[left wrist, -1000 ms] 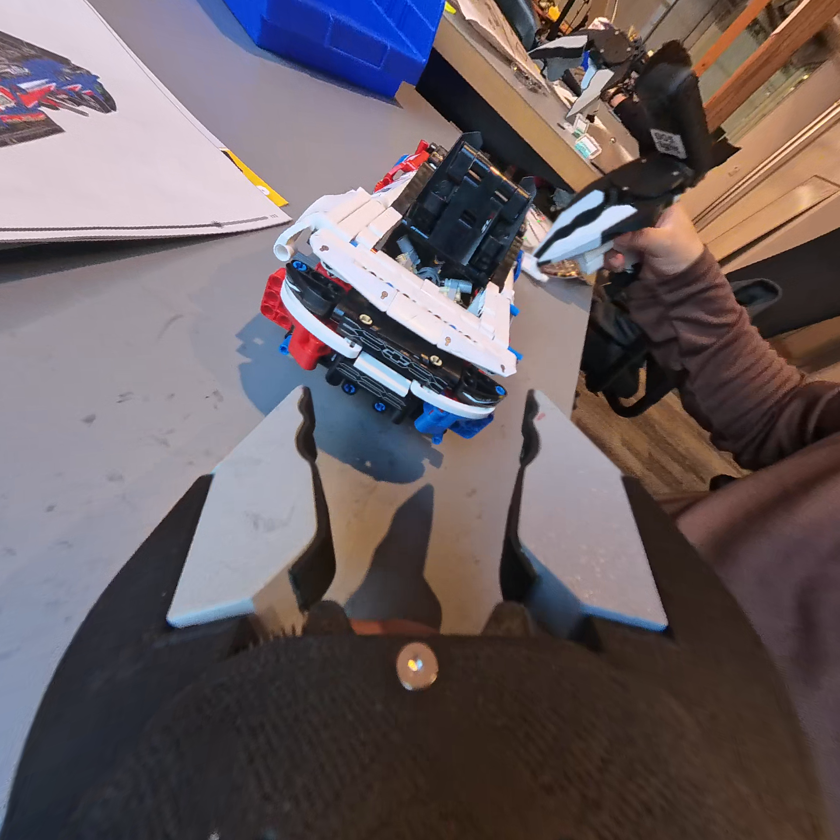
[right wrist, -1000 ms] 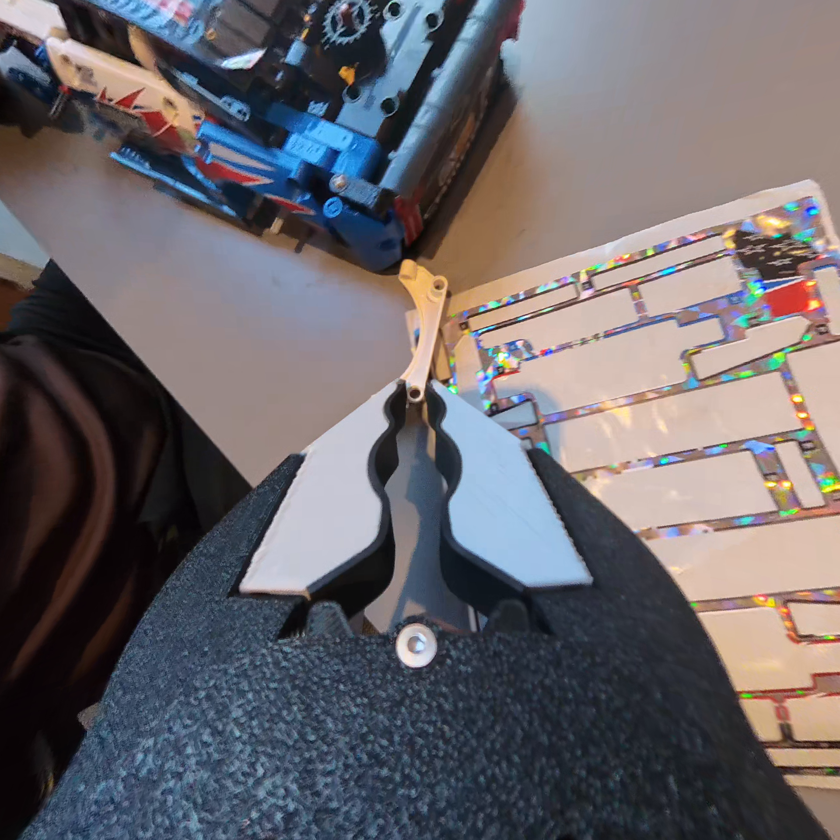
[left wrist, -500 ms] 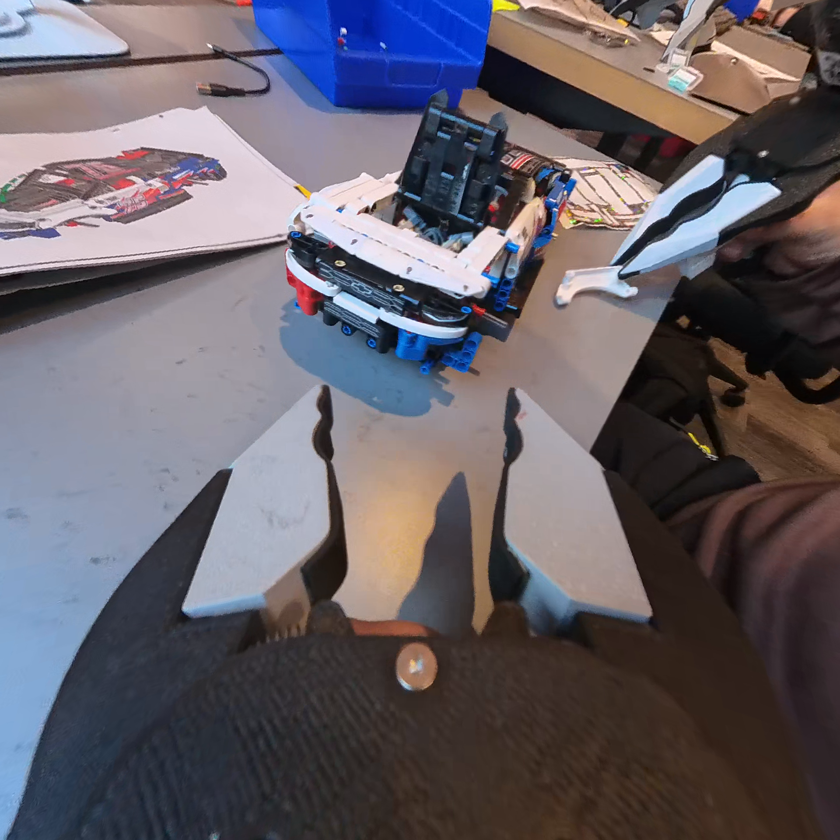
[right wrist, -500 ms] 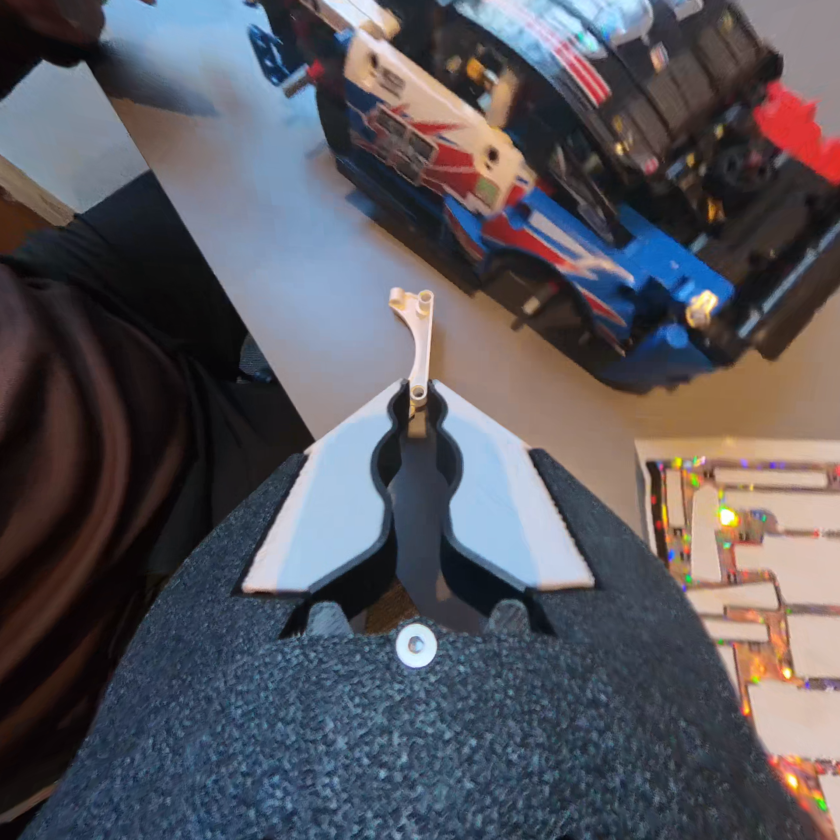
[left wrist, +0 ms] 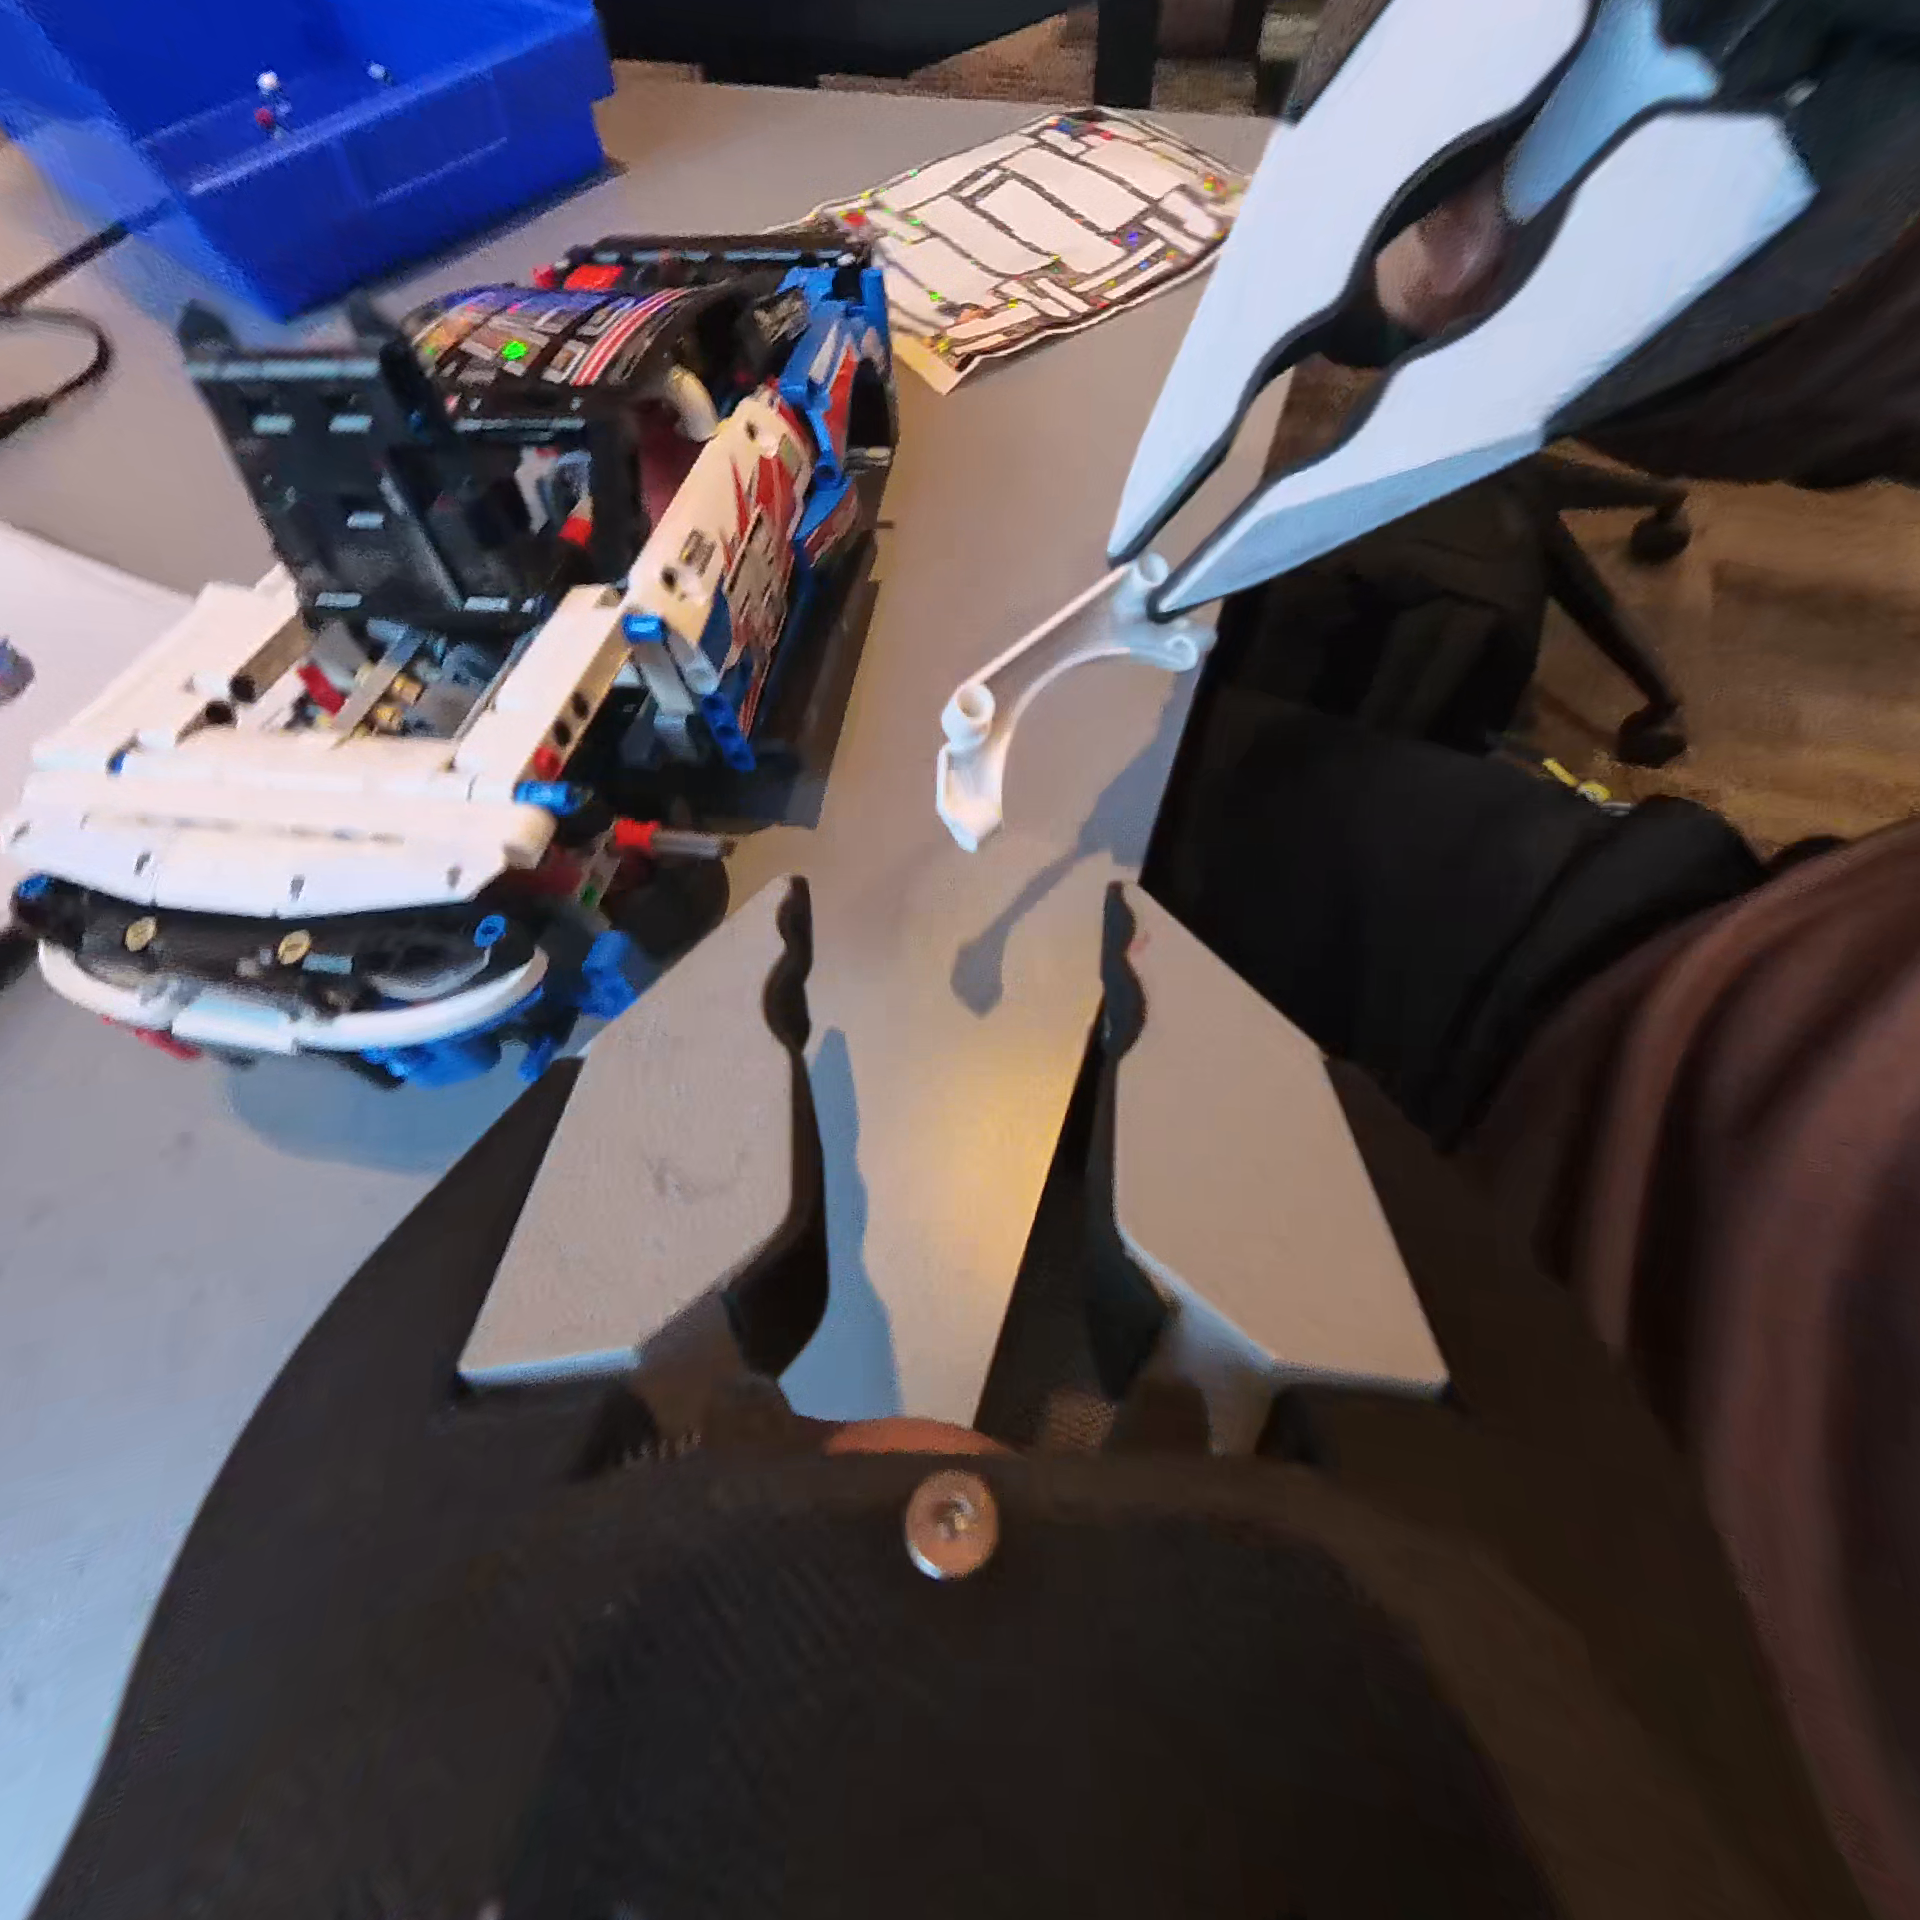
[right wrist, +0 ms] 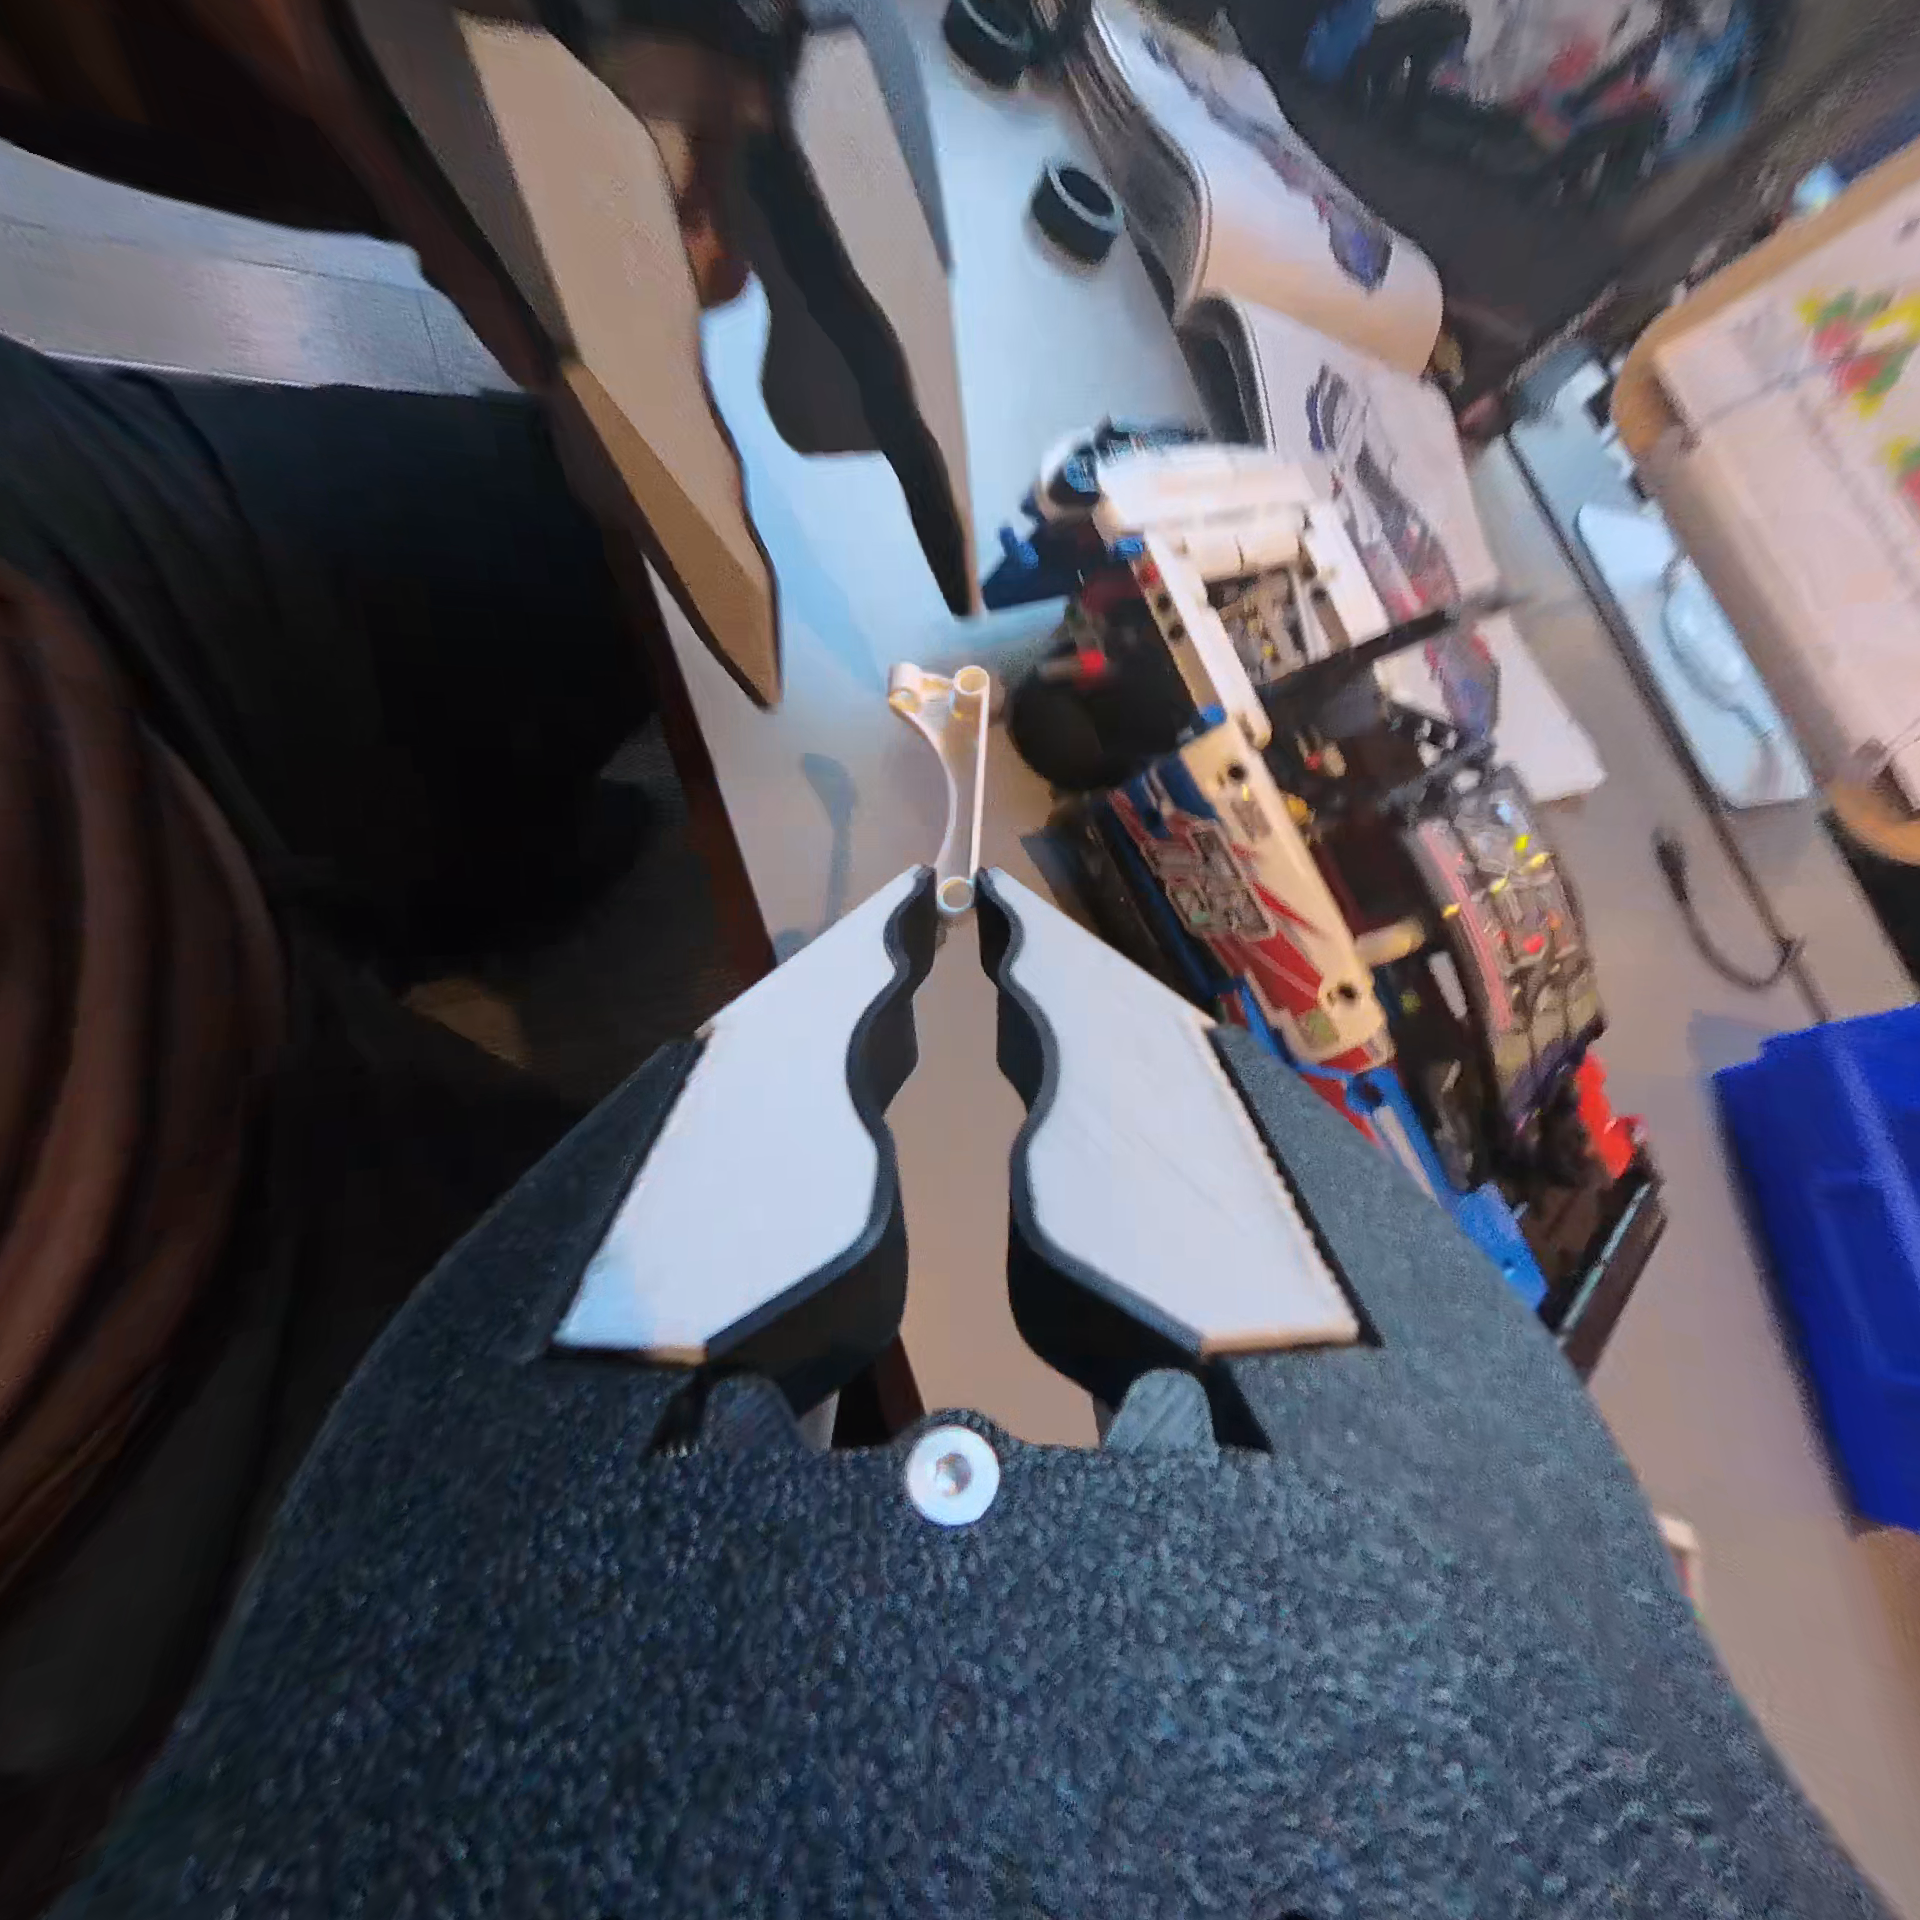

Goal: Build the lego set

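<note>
A partly built lego car (left wrist: 499, 644), white, black, blue and red with its black hood raised, stands on the grey table (left wrist: 208, 1247). It also shows in the right wrist view (right wrist: 1299, 883). My right gripper (right wrist: 956, 888) is shut on one end of a white curved arch piece (right wrist: 961, 769) and holds it above the table beside the car. In the left wrist view that gripper (left wrist: 1138, 582) holds the arch piece (left wrist: 1039, 686) right of the car. My left gripper (left wrist: 951, 914) is open and empty, just below the arch piece and right of the car's front.
A blue bin (left wrist: 312, 135) stands behind the car. A holographic sticker sheet (left wrist: 1049, 229) lies at the far right of the table. The table's right edge (left wrist: 1174, 790) runs close to the arch piece, with a person's dark sleeve (left wrist: 1714, 1195) beyond. A white paper (left wrist: 62, 644) lies left. Left tips to right tips: about 7 cm.
My right gripper has carried the arch piece away from the sticker sheet, along the car's side towards its front. My left gripper has moved closer to the car's front and swung right, still open.
</note>
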Demonstrator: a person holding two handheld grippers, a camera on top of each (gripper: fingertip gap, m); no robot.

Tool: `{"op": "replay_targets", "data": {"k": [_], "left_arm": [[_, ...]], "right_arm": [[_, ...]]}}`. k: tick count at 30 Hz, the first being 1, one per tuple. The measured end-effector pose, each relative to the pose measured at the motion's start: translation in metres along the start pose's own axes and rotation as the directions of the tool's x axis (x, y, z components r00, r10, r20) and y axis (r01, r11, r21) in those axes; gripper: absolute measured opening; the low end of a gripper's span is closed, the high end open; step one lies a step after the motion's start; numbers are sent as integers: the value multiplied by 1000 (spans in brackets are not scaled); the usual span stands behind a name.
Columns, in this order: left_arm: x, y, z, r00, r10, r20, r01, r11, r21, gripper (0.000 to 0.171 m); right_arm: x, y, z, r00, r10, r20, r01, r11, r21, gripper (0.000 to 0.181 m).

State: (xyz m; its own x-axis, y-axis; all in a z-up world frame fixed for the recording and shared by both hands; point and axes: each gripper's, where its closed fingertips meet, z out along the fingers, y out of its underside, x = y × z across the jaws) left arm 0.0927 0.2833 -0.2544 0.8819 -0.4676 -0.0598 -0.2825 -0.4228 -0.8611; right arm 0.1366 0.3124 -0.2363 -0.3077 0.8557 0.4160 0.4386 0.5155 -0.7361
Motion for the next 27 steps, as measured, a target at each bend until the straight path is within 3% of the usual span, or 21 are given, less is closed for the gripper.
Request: {"op": "replay_targets", "data": {"k": [2,4,8,11,13,15,16,19,21,23,24,27], "left_arm": [[9,-10,1,999,36,-31,-35,998,43,52],[19,-20,-2,996,51,-73,-41,992,120,30],[20,-32,-9,996,64,-65,-44,963,265,7],[9,-43,-15,959,244,141,-278,902,331,6],[-1,-49,-17,839,422,342,-514,821,248,6],[-23,-53,-17,617,584,528,-695,719,17,6],[-33,-52,-15,534,636,558,-719,688,-96,6],[-39,-67,-19,422,656,626,-750,640,-166,6],[-36,-80,-26,397,617,679,-747,647,-151,6],[-33,-88,-30,350,606,714,-771,620,-149,6],[-33,-88,-30,325,615,719,-779,605,-165,6],[-26,-85,-29,261,644,720,-806,556,-205,6]], "right_arm": [[-5,-15,-5,998,-53,-25,54,998,19,8],[-11,-24,-8,995,-89,-36,90,995,34,8],[-15,-29,-5,992,-117,-54,121,990,73,8],[-3,-37,-3,982,-142,-128,160,976,147,10],[4,-39,-1,997,-58,-59,69,977,202,16],[20,-35,0,995,89,36,-95,968,231,15],[29,-31,2,979,178,100,-196,954,224,12],[41,-23,11,807,490,330,-548,829,107,15],[37,-37,13,579,641,504,-750,661,23,19],[37,-64,6,337,671,660,-890,457,-11,28],[40,-73,4,264,664,699,-929,371,-2,29],[48,-79,8,205,690,694,-971,233,55,23]]}}
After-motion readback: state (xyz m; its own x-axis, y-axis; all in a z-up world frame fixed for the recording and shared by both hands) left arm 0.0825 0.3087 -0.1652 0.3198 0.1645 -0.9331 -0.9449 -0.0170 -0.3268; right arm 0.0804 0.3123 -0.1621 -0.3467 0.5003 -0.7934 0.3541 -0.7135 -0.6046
